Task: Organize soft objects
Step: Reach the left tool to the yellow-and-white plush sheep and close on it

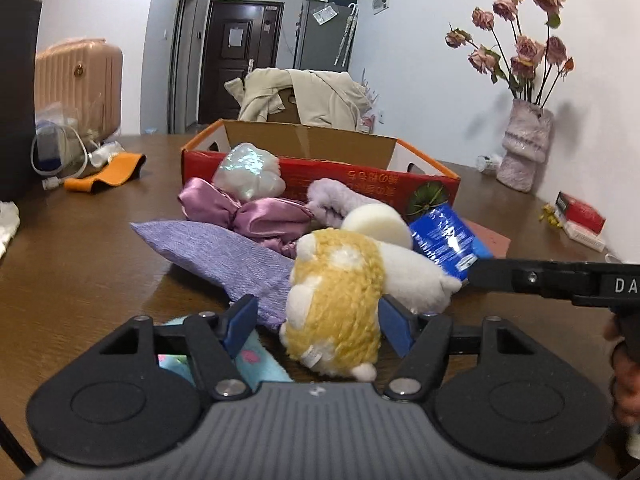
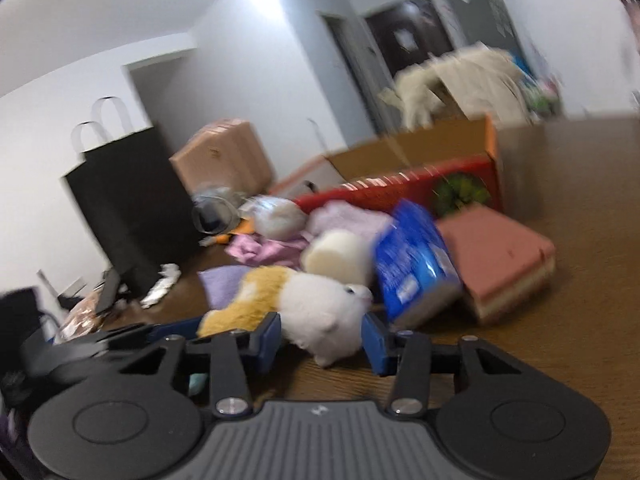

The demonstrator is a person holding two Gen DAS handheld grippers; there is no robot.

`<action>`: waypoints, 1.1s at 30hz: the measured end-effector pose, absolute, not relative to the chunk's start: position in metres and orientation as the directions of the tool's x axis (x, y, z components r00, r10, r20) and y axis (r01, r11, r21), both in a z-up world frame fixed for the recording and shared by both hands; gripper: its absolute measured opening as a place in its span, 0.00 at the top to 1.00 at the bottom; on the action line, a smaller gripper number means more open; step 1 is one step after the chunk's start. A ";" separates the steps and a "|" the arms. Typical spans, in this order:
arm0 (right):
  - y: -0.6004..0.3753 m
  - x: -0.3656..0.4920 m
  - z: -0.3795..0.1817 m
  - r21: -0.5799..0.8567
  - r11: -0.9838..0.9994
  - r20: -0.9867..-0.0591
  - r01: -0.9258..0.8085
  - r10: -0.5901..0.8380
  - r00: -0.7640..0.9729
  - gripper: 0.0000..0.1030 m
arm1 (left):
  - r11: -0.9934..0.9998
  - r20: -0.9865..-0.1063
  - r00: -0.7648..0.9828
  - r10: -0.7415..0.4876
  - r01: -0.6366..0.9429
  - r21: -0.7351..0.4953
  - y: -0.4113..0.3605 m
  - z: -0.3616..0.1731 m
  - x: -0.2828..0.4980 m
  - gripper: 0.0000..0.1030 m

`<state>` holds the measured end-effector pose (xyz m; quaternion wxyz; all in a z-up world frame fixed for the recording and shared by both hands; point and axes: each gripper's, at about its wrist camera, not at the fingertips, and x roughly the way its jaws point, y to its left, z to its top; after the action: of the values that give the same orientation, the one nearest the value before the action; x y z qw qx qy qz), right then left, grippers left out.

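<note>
The plush (image 1: 340, 292) lies on the table (image 1: 80, 280) before the red box (image 1: 320, 172), among other soft things. The left gripper (image 1: 318, 320) straddles its yellow rear, pads not quite touching. The right gripper (image 2: 320, 338) brackets its white head; through the blur, contact seems likely on one side only.

Dried roses in pale vase (image 1: 525, 148) far right on tabletop (image 1: 80, 240); pink suitcase (image 1: 80, 84) left; dark door (image 1: 238, 60) behind
</note>
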<state>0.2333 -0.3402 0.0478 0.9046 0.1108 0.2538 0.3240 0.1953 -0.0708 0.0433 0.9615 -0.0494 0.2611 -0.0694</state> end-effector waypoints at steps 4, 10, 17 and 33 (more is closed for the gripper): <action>-0.333 0.262 0.054 0.302 0.762 -0.412 -0.573 0.646 0.642 0.36 | 0.987 -0.522 0.838 -0.159 0.120 -0.107 -0.077 0.044 0.195 0.38; -0.310 0.300 0.054 0.342 0.702 -0.441 -0.625 0.707 0.553 0.56 | 0.981 -0.513 0.837 -0.192 0.159 -0.108 -0.080 0.041 0.190 0.55; -0.330 0.275 0.046 0.347 0.742 -0.485 -0.573 0.665 0.568 0.68 | 0.954 -0.489 0.820 -0.299 0.268 -0.133 -0.084 0.040 0.186 0.53; -0.325 0.207 0.054 0.235 0.832 -0.506 -0.502 0.546 0.668 0.39 | 0.943 -0.462 0.827 -0.320 0.233 -0.237 -0.077 0.047 0.215 0.22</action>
<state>0.2067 -0.3250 0.0543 0.9125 0.0381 0.2890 0.2871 0.2153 -0.0775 0.0471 0.9519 -0.0857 0.2556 -0.1453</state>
